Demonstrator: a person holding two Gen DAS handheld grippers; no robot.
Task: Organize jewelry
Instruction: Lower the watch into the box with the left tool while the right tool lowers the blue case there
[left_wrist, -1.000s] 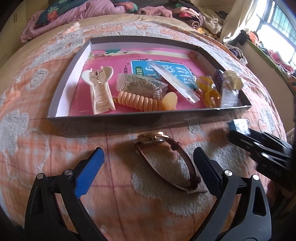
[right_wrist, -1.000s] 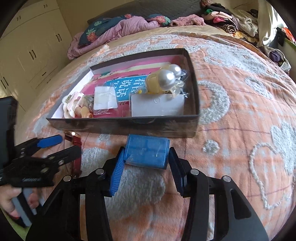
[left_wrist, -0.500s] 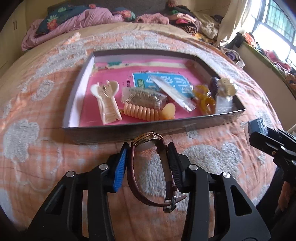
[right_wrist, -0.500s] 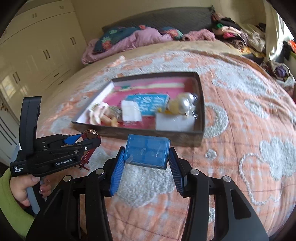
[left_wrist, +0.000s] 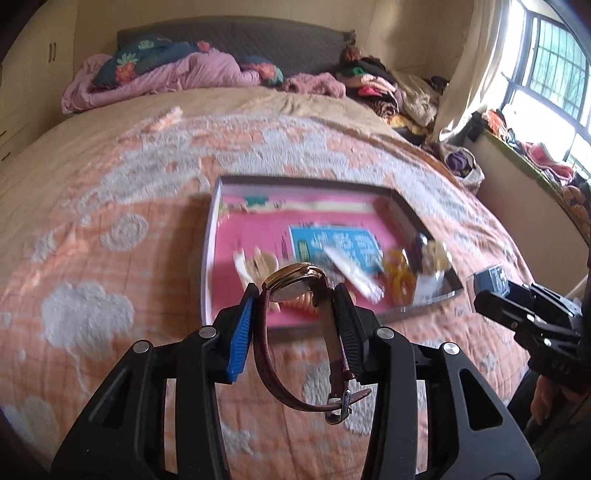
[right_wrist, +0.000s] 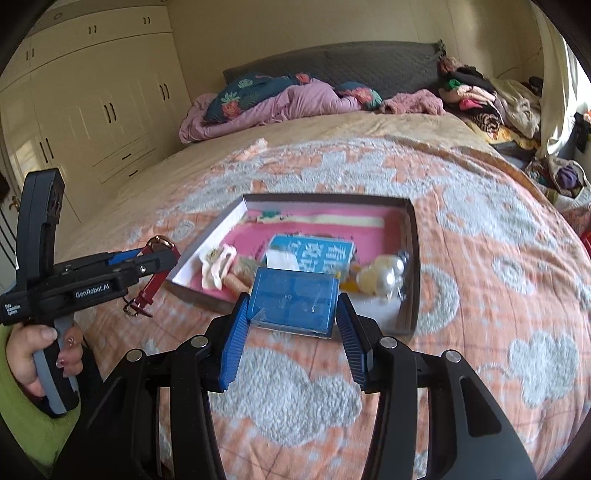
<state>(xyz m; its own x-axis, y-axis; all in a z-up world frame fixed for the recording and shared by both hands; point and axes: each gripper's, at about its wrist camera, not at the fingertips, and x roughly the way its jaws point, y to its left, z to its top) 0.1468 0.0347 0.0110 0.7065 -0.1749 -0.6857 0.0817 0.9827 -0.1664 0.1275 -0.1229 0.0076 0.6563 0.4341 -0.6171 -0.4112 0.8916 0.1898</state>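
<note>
Left wrist view: the left tool (left_wrist: 295, 295) pinches a gold-cased watch (left_wrist: 295, 282) with a brown leather strap, raised above the orange fleecy bed (left_wrist: 110, 258), in front of the shallow pink-lined box (left_wrist: 210, 236).

Right wrist view: the right tool (right_wrist: 291, 306) pinches a flat blue translucent plastic case (right_wrist: 293, 301) before the box (right_wrist: 413, 236). Left of the box, the left tool (right_wrist: 155, 258) reads "GenRobot.AI".

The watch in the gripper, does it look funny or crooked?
A bit. The left gripper pinches the watch by its band just below the face, so the buckled strap loop droops underneath. Nothing looks broken. The right gripper holds the blue box slightly tilted.
</note>
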